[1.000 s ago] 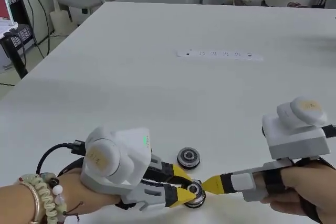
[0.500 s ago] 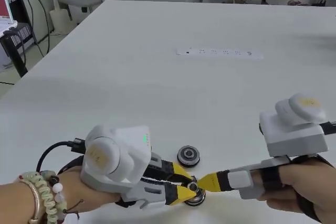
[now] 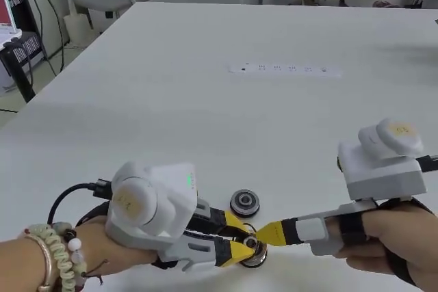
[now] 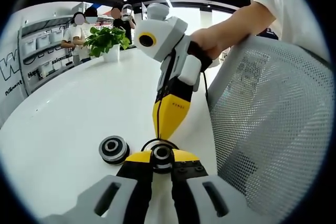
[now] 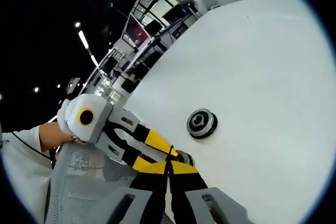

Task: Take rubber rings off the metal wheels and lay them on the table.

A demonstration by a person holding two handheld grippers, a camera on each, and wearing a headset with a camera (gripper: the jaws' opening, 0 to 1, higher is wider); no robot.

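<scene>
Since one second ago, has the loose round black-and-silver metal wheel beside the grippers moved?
No. The loose round black-and-silver metal wheel lies at the same offset from the long white power strip in the head view as before.

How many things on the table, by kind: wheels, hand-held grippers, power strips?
Metal wheels: 2, the loose wheel and the clamped wheel in the left hand-held gripper
Hand-held grippers: 2, that one and the right hand-held gripper
Power strip: 1
Total: 5
</scene>
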